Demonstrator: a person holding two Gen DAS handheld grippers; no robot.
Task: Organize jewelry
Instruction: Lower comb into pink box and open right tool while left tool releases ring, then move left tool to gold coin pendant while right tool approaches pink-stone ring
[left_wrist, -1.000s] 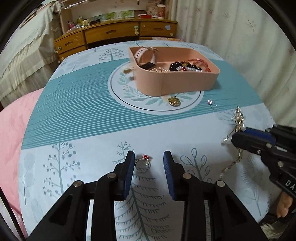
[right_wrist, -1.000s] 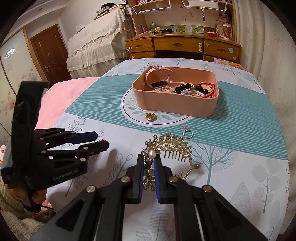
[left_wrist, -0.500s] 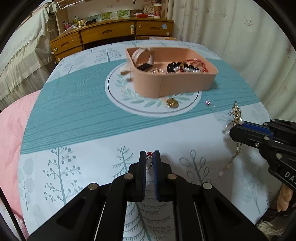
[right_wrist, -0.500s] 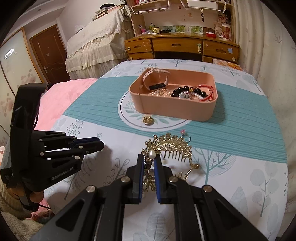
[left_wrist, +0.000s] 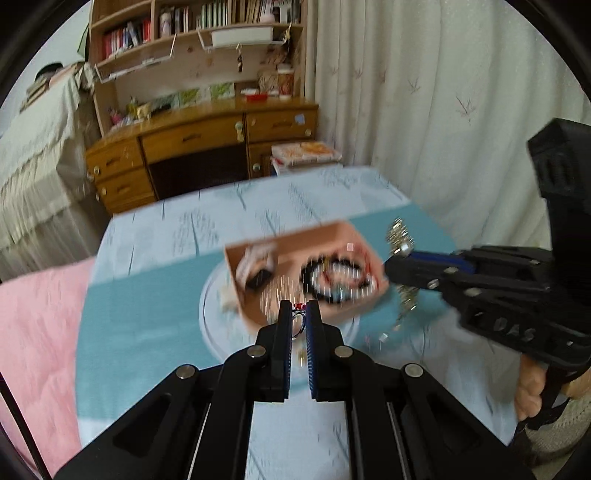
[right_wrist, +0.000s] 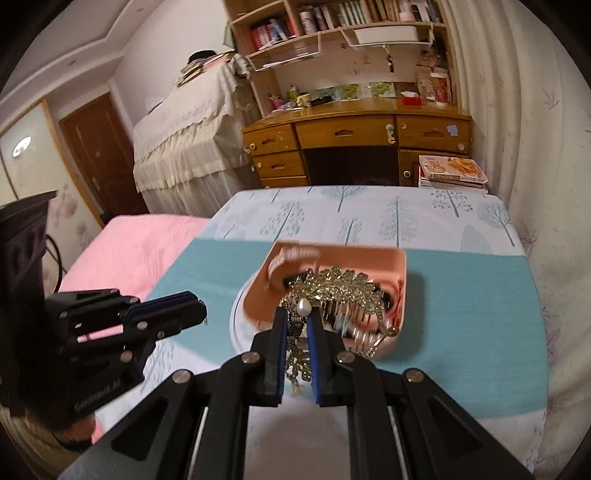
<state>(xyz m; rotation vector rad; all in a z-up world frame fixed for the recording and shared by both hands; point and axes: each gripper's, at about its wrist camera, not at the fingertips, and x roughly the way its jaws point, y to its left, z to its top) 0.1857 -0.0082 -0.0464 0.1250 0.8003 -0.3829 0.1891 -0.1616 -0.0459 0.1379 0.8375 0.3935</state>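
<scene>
My left gripper (left_wrist: 298, 308) is shut on a small silver ring with a red stone (left_wrist: 298, 307), held in the air just in front of the pink jewelry box (left_wrist: 258, 312). The box holds a watch, dark beads and a red bracelet, all blurred. My right gripper (right_wrist: 297, 314) is shut on a gold hair comb with a pearl (right_wrist: 334, 286), lifted over the near side of the pink box (right_wrist: 400, 266). The right gripper (left_wrist: 400, 260) also shows at the right of the left wrist view, its comb (left_wrist: 399, 236) beside the box's right end. The left gripper (right_wrist: 201, 314) shows at the left of the right wrist view.
The box stands on a round white mat (right_wrist: 238, 317) on a teal and tree-print tablecloth (right_wrist: 461, 314). A pink quilt (right_wrist: 129, 243) lies to the left. A wooden desk (right_wrist: 351, 140) and shelves stand behind, with curtains (left_wrist: 424, 92) at the right.
The left jaws closed on the ring and lifted it off the cloth toward the box. The right gripper raised the comb from the table to over the box.
</scene>
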